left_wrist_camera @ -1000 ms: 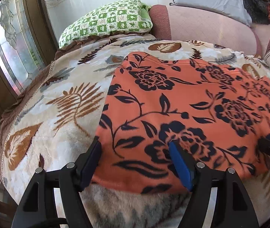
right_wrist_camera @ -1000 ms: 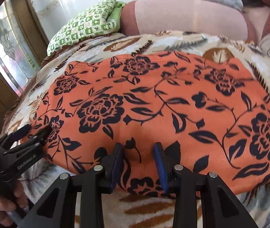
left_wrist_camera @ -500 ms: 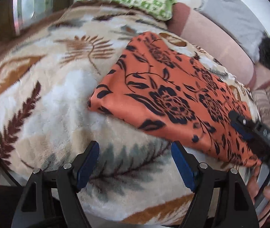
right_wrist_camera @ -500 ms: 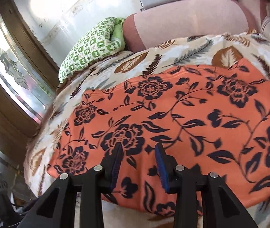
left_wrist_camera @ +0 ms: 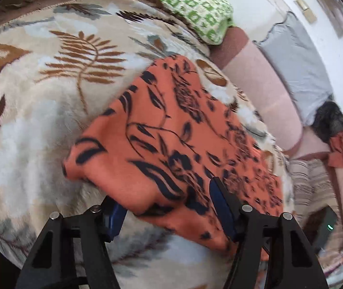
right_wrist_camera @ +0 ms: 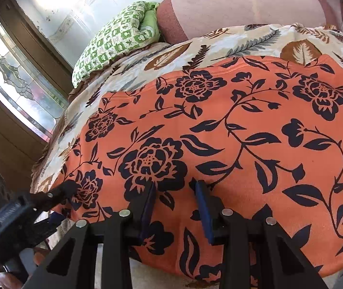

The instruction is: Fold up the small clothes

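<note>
An orange garment with black flowers (left_wrist_camera: 176, 144) lies spread flat on the leaf-print blanket (left_wrist_camera: 38, 101); it also fills the right wrist view (right_wrist_camera: 231, 144). My left gripper (left_wrist_camera: 169, 207) is open with its jaws wide at the garment's near left corner: one blue pad sits under the cloth edge, the other over it. It shows at the lower left of the right wrist view (right_wrist_camera: 63, 200). My right gripper (right_wrist_camera: 176, 209) is open with a narrow gap, its pads resting on the garment's near edge.
A green checked pillow (right_wrist_camera: 116, 45) and a pink bolster (right_wrist_camera: 243, 12) lie at the head of the bed. A grey pillow (left_wrist_camera: 296, 67) and more orange cloth (left_wrist_camera: 342, 151) lie to the right. A glass-paned door (right_wrist_camera: 19, 91) stands left.
My left gripper has moved in from the bare blanket to the garment's near left corner, which now lies between its jaws. My right gripper has dropped closer to the near edge.
</note>
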Action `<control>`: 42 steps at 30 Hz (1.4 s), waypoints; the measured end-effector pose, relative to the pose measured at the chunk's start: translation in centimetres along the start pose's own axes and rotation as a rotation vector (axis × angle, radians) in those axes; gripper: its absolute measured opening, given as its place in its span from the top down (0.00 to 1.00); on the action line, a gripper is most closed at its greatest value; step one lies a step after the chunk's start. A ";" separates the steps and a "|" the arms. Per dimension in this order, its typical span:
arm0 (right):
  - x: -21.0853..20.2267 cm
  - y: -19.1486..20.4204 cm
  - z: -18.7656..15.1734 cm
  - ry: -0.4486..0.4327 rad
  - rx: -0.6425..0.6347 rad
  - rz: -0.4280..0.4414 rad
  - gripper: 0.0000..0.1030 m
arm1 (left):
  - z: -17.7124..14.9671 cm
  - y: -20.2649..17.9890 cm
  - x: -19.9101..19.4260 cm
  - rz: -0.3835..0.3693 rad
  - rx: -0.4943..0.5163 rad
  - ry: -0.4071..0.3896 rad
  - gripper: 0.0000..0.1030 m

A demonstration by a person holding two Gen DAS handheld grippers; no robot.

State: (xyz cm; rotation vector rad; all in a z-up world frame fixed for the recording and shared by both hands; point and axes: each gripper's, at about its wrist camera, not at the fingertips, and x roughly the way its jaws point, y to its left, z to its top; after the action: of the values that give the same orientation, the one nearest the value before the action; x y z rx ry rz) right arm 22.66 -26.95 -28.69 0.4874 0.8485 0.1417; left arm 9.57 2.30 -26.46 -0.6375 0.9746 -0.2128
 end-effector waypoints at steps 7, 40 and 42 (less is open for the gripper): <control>0.1 -0.8 0.5 0.032 0.051 0.047 0.62 | 0.7 0.4 1.0 -0.036 -0.031 0.012 0.33; -11.8 -12.8 1.7 -0.291 0.452 0.160 0.81 | -3.0 -19.6 -0.7 -0.110 0.697 -0.099 0.81; -15.0 -16.1 1.0 -0.376 0.545 0.159 0.81 | -4.8 -22.4 1.1 -0.129 0.743 -0.058 0.81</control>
State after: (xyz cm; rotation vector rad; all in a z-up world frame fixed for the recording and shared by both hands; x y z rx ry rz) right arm 12.45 -46.12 -25.37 1.0577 0.4685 -0.0408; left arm 8.70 -18.00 -15.86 -0.0209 0.7238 -0.6312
